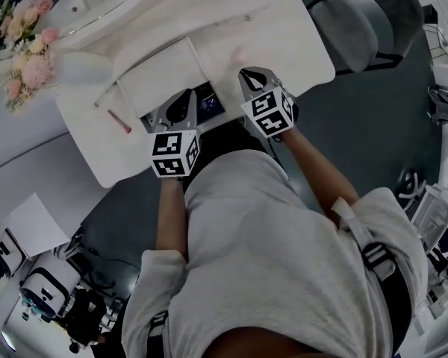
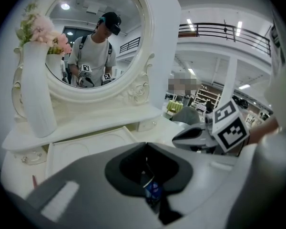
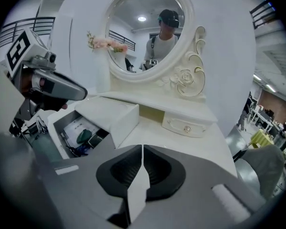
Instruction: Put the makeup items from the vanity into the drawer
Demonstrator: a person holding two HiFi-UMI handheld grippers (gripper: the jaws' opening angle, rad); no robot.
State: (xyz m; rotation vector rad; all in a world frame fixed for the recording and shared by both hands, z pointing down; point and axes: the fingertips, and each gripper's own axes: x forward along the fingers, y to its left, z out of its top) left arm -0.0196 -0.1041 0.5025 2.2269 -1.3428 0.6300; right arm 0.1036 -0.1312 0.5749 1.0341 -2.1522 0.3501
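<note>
I have both claws over the front edge of the white vanity (image 1: 291, 36), side by side. The left gripper (image 1: 185, 99) hangs over the open drawer (image 3: 58, 140) and the right gripper (image 1: 250, 77) sits just to its right, above the bare tabletop. In the left gripper view the jaws are pressed together along their seam. A small blue item (image 2: 152, 191) shows just past the tips, low down, and I cannot tell whether it touches them or simply lies in the drawer beneath. In the right gripper view the jaws are likewise closed on each other with nothing between them, pointing down at the vanity surface. To that view's left the drawer stands pulled out with things already in it: a green item (image 3: 84, 136), a white packet (image 3: 77, 124) and some dark pieces I cannot make out. A thin red stick (image 1: 120, 121) lies flat on the tabletop to the left of the drawer, apart from both claws. Behind it stands a white vase (image 2: 35, 89) of pink flowers (image 1: 26, 47), beside the oval mirror (image 3: 143, 32). Below the mirror on the right there is a small shut drawer with a round knob (image 3: 186, 127). A grey chair (image 1: 355, 28) stands off the vanity's far right corner.
</note>
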